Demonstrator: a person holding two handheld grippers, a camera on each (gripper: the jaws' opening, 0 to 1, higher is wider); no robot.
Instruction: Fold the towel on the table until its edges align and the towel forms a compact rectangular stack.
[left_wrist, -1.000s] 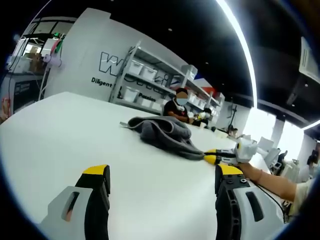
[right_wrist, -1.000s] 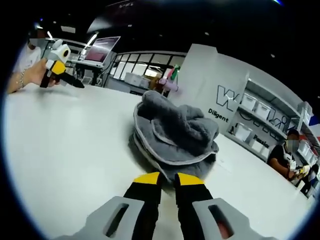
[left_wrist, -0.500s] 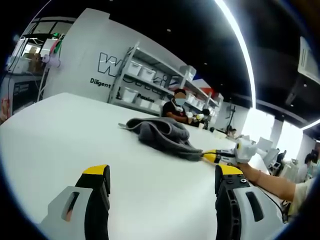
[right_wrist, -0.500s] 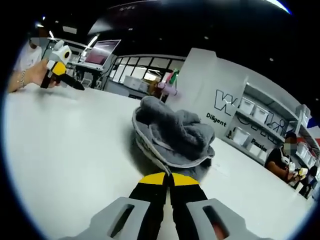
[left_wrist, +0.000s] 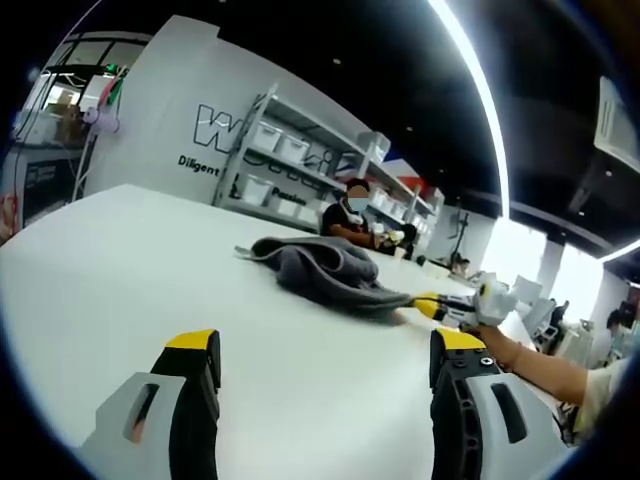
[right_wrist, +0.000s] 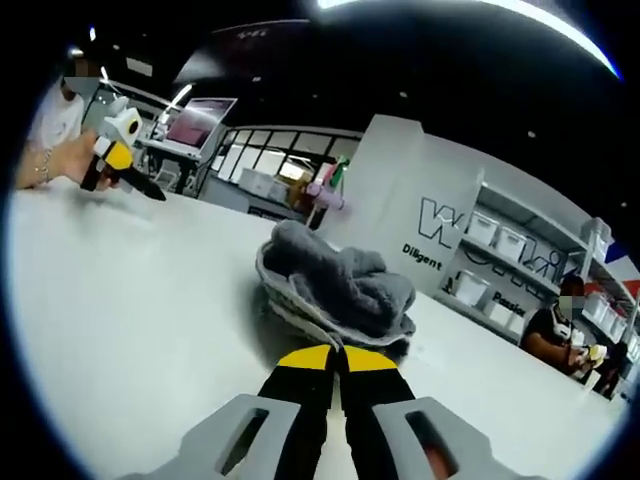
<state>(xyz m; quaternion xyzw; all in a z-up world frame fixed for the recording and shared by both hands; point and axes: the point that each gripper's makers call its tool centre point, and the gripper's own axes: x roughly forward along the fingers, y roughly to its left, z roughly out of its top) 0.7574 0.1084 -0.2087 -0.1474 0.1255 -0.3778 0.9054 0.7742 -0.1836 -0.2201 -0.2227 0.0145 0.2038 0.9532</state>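
Pinched the grey towel's (right_wrist: 338, 287) near edge with right tongs (right_wrist: 334, 357) on the white worktop (right_wrist: 130, 300), left tongs (left_wrist: 318, 352) spread wide, holding nothing.

White table (left_wrist: 90, 260) runs wide across the workspace. Behind it, a white wall (left_wrist: 165, 110) with dark lettering (left_wrist: 215, 128), next to metal shelving (left_wrist: 300, 170) stacked with white bins (right_wrist: 498, 241). Ceiling is dark with a long bright light strip (left_wrist: 475, 85). A lit monitor (right_wrist: 203, 122) and glazed partitions (right_wrist: 262, 148) stand at the far side.
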